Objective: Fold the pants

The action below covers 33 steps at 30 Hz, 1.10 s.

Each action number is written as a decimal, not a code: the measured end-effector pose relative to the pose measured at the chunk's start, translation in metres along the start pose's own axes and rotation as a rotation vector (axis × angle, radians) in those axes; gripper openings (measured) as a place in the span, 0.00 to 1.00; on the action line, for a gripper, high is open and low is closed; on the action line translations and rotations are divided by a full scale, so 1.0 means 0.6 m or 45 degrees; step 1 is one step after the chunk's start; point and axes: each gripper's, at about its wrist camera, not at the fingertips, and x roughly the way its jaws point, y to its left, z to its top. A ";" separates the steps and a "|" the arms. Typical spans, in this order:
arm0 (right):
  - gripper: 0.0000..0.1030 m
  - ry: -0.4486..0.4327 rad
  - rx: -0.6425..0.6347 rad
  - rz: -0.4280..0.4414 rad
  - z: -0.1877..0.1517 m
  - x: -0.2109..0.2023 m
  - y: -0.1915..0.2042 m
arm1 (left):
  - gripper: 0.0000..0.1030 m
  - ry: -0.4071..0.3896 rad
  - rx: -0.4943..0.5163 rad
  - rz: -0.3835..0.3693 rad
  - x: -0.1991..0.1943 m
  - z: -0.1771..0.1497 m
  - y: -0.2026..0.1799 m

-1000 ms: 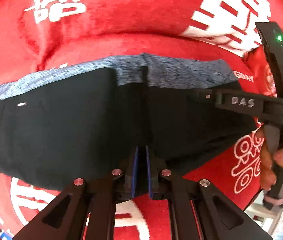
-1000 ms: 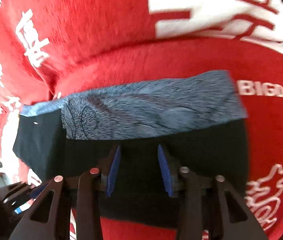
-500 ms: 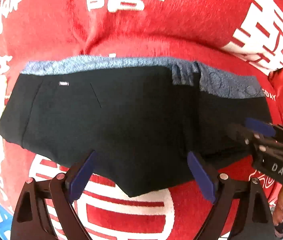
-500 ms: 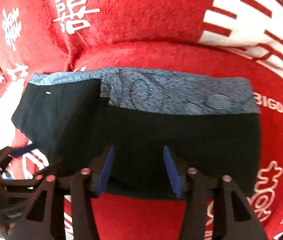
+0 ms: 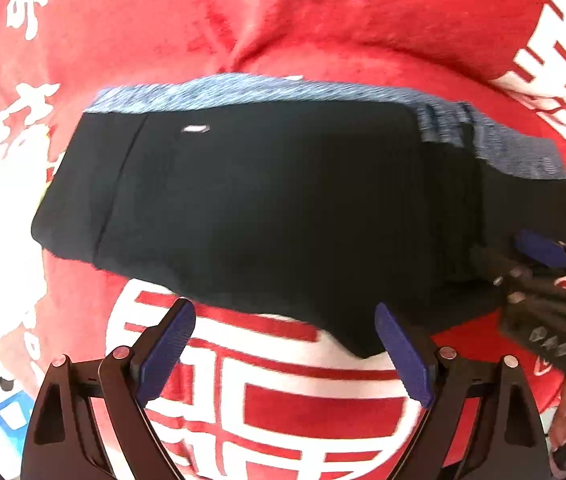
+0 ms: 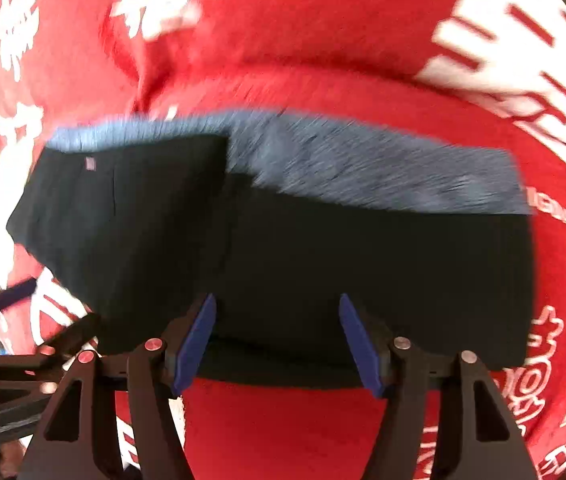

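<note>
The black pants (image 5: 283, 208) are lying folded into a compact rectangle on the red blanket (image 5: 323, 20); both left tongs (image 5: 283, 352) and right tongs (image 6: 279, 336) are gaping, released, suggesting folding is nearly finished.

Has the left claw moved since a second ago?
Yes. The left gripper opened and backed off the black pants; its fingers now hang over the red blanket.

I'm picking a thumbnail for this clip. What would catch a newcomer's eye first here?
The bright red blanket with big white characters fills both views. On it lies the pair of black pants, with a blue-grey waistband along the far edge. The left gripper and right gripper are open at its near edge.
</note>
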 end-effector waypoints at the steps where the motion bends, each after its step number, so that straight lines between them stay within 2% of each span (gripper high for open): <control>1: 0.73 -0.013 -0.026 -0.033 -0.003 0.006 0.010 | 0.89 0.009 -0.008 0.007 0.004 -0.003 0.005; 3: 0.73 -0.054 -0.063 -0.059 -0.008 0.005 0.022 | 0.89 0.011 -0.026 0.019 0.009 -0.006 0.009; 6: 0.70 -0.087 -0.047 -0.029 -0.013 0.001 0.014 | 0.89 0.019 -0.059 0.044 0.012 -0.008 0.014; 8: 0.52 -0.091 -0.034 0.006 -0.012 -0.005 0.006 | 0.89 0.023 -0.089 0.041 0.010 -0.007 0.016; 9: 0.35 -0.089 -0.032 0.032 -0.011 -0.010 0.002 | 0.89 0.024 -0.098 0.039 0.008 -0.006 0.015; 10: 0.26 -0.082 -0.020 0.090 -0.009 -0.013 -0.004 | 0.89 0.025 -0.100 0.041 0.009 -0.002 0.016; 13: 0.20 -0.051 -0.010 0.140 -0.004 -0.017 -0.008 | 0.89 0.017 -0.099 0.068 0.003 0.007 0.006; 21: 0.18 -0.027 -0.162 0.120 0.003 -0.007 0.035 | 0.89 0.035 -0.172 0.103 0.007 0.018 0.006; 26: 0.18 -0.004 -0.188 0.264 0.000 -0.019 0.025 | 0.89 0.040 -0.205 0.108 0.002 0.018 0.002; 29: 0.18 0.009 -0.225 0.309 -0.005 -0.028 0.030 | 0.89 0.051 -0.207 0.114 -0.002 0.020 -0.011; 31: 0.25 0.014 -0.200 0.342 -0.001 -0.038 0.025 | 0.89 0.043 -0.210 0.115 -0.007 0.023 -0.018; 32: 0.33 0.003 -0.180 0.333 0.001 -0.043 0.018 | 0.89 0.040 -0.211 0.116 -0.010 0.025 -0.020; 33: 0.36 -0.012 -0.161 0.319 0.004 -0.049 0.008 | 0.89 0.039 -0.213 0.118 -0.011 0.026 -0.020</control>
